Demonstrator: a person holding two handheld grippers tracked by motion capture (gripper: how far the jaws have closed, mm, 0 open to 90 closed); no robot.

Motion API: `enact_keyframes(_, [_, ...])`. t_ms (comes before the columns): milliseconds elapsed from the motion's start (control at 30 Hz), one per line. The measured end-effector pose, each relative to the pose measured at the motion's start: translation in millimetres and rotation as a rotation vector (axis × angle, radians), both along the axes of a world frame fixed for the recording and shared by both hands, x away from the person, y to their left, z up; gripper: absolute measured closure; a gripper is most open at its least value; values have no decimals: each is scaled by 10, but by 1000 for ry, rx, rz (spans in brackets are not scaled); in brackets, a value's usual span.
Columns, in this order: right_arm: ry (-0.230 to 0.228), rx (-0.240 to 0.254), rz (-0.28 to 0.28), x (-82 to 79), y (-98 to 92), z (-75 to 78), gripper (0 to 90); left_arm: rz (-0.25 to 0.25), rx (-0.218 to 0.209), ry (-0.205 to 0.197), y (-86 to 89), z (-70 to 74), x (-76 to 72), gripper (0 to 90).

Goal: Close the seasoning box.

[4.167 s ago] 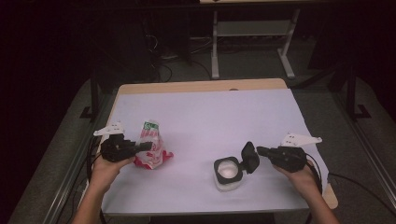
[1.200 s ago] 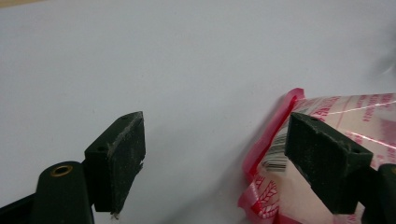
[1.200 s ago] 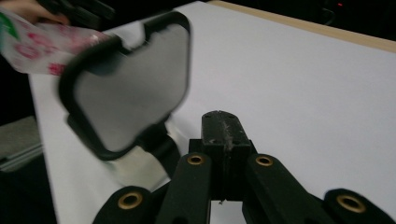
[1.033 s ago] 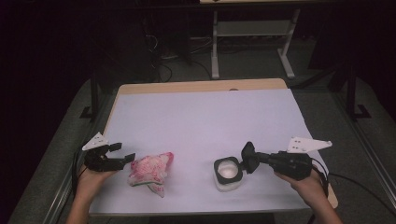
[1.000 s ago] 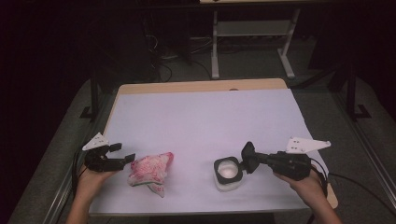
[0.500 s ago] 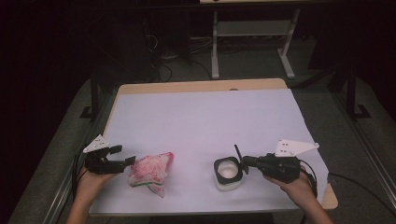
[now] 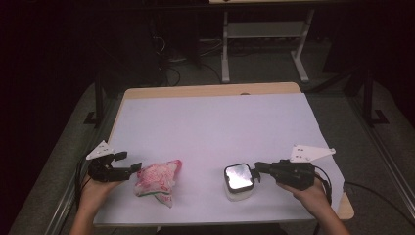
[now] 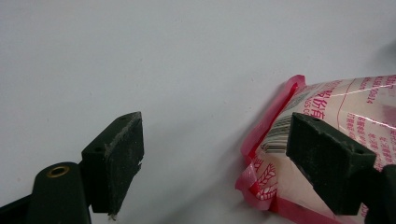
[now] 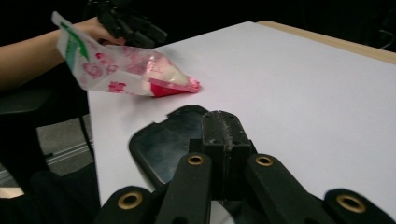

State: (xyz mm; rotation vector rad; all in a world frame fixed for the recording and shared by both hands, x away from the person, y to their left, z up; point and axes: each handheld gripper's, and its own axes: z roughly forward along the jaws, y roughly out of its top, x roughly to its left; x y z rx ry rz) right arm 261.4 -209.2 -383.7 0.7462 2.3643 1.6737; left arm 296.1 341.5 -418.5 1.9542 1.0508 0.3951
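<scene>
The right tool point(image 7: 258, 171) is seen clamped on the black lid point(image 9: 163, 140) of a white container point(image 7: 239, 182) near the tabletop's point(image 7: 215, 122) front edge. The left tool point(image 7: 133, 167) is held wide open, one jaw over the end of a red-and-pink food pouch point(image 7: 157, 177) lying flat just beside it.

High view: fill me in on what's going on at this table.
A person works at a white-covered table. The right gripper has its jaws shut at the dark lid of a small white container. The left gripper, jaws open, sits beside a crumpled pink-and-red plastic pouch lying on the table, not gripping it.
</scene>
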Motion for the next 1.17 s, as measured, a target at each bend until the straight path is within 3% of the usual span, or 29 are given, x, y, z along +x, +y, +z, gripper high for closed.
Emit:
enact_keyframes(133, [-5,-5,-80,46,-111,-26,837,-2,-3,-8,10,7,-22,189])
enact_keyframes(300, [-16,-15,-233,128,-250,-83,617,-5,-1,-23,11,36,-64,189])
enact_keyframes(400, [-33,-46,-304,178,-328,-154,502,-9,5,-19,4,23,-77,189])
enact_keyframes(667, [-9,-131,-396,315,-503,-382,301,-10,12,-18,-22,-2,-82,189])
enact_keyframes(800, [12,-136,-453,385,-614,-520,153,-4,10,-18,-31,-16,-105,189])
enact_keyframes(833, [32,-144,-471,405,-633,-546,138,-9,13,-20,-34,-17,-107,189])
enact_keyframes(900, [22,-146,-501,417,-682,-604,138,-11,13,-23,-44,-23,-108,189])
enact_keyframes(1167, [36,-138,-511,429,-713,-638,135,-9,9,-21,-47,-20,-113,189])
